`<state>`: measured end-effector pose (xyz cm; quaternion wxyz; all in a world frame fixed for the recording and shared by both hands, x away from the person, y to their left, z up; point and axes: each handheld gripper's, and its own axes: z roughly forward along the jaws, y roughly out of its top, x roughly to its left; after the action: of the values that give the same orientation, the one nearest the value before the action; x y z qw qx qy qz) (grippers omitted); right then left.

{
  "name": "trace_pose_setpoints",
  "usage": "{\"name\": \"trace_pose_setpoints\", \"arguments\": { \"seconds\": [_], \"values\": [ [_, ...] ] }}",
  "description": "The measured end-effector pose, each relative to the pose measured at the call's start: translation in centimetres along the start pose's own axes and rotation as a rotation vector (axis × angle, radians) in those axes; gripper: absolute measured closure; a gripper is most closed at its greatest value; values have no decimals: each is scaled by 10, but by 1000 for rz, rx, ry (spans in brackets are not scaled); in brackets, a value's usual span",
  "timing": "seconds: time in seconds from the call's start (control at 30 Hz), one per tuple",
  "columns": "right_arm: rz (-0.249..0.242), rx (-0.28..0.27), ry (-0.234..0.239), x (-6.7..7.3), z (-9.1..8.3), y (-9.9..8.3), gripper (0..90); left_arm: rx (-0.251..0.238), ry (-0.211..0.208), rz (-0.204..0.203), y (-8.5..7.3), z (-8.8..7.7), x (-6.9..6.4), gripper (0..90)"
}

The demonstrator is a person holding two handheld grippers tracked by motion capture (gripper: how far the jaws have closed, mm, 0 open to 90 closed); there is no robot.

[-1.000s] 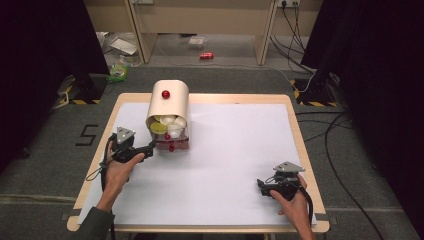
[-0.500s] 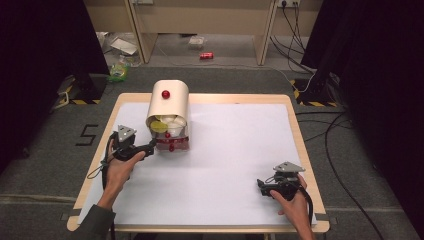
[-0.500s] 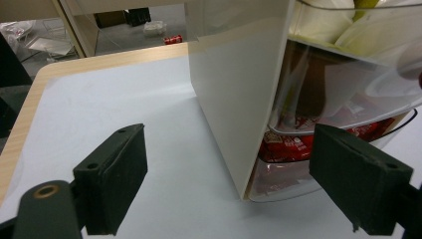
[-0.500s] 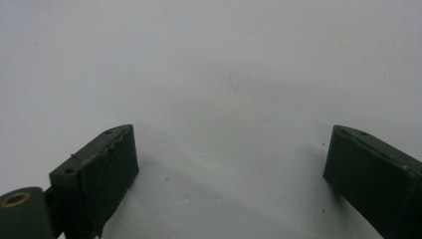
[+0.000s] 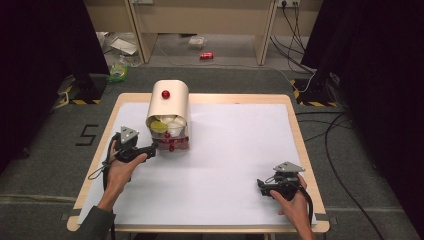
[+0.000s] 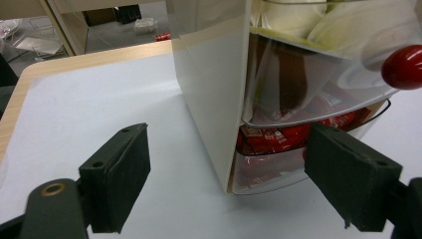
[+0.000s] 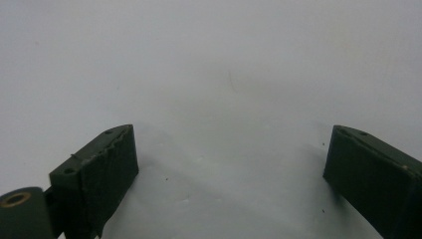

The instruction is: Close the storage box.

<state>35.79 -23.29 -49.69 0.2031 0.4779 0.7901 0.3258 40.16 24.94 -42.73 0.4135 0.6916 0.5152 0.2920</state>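
A cream container (image 5: pixel 169 107) with a rounded top and a red knob (image 5: pixel 165 94) stands at the table's back left. Its clear front shows white and yellow-green things above and red packets (image 6: pixel 276 137) below. A second red knob (image 6: pixel 404 67) sits on the clear front. My left gripper (image 5: pixel 152 149) is at the container's lower front left corner. Its jaws have just been closing and stand open on either side of that corner (image 6: pixel 226 164), pads not touching it. My right gripper (image 5: pixel 261 186) rests open near the front right edge, with bare white surface between its jaws (image 7: pixel 231 144).
A white sheet (image 5: pixel 240 150) covers the wooden table (image 5: pixel 295 130). On the floor beyond lie a red can (image 5: pixel 206 55), loose packaging (image 5: pixel 120 47) and cables (image 5: pixel 300 30) by a wooden cabinet. Dark curtains hang at both sides.
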Motion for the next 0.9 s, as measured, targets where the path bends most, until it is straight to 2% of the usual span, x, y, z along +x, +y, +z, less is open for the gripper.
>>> {"name": "trace_pose_setpoints", "arguments": {
  "seconds": [0.27,0.43,0.57,0.9],
  "values": [
    [0,0,0,0,0,0,69,9,-11,-3,-1,-3,2,174],
    [1,0,1,0,0,0,69,11,-35,-13,-1,-8,4,165],
    [0,0,0,0,0,0,69,20,-55,0,-3,-9,3,160],
    [0,0,0,0,0,0,69,13,-89,-5,-6,-15,2,158]
  ]
}}
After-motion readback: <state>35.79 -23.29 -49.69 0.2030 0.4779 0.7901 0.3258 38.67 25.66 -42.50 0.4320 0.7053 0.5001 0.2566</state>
